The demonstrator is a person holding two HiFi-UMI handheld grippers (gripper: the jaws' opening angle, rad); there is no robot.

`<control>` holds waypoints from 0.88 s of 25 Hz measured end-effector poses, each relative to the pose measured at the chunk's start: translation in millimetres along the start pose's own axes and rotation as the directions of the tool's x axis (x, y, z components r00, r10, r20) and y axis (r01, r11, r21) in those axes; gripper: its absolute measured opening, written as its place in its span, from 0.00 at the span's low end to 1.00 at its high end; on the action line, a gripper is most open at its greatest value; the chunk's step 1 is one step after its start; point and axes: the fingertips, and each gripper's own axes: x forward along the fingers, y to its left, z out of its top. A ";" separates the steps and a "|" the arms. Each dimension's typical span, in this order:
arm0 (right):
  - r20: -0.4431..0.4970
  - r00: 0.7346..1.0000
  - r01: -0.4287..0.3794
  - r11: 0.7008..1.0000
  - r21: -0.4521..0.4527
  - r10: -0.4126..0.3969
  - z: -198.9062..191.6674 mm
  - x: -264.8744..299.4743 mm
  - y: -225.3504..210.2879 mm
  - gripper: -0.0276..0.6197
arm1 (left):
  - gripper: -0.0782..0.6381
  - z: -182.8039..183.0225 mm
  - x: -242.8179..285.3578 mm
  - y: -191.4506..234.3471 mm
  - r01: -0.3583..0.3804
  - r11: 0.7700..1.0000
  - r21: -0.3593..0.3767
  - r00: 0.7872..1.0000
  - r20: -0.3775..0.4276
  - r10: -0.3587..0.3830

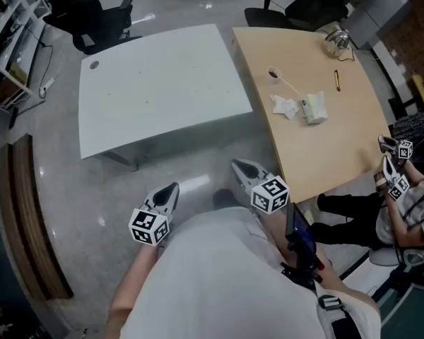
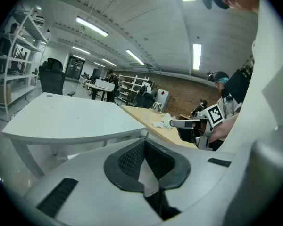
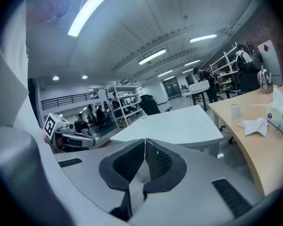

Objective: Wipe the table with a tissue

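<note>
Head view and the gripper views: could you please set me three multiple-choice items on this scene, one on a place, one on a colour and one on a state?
1. Where does the tissue pack lie?
A. on the floor
B. on the wooden table
C. on a chair

2. What colour is the left table?
A. black
B. red
C. white

3. How does the right gripper stand?
A. shut, with nothing in it
B. wide open
C. shut on a tissue

Answers:
1 B: the pack sits on the wood beside a crumpled tissue.
2 C: its top is plain white.
3 A: the right gripper view shows its jaws meeting with nothing between them.
</note>
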 end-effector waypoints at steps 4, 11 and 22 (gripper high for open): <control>-0.018 0.999 -0.039 0.999 0.015 0.040 8.1 28.2 -19.0 0.07 | 0.12 10.9 20.0 15.9 -0.038 0.999 -0.013 0.999 -0.012 0.038; -0.011 0.997 -0.077 0.997 0.001 0.077 45.8 69.2 -70.1 0.07 | 0.12 57.6 85.8 39.0 -0.044 0.999 0.006 0.999 -0.011 0.044; -0.059 0.994 0.086 0.996 -0.019 -0.087 58.2 72.9 -194.8 0.07 | 0.12 101.6 207.6 29.0 0.044 0.998 0.048 0.996 -0.082 -0.040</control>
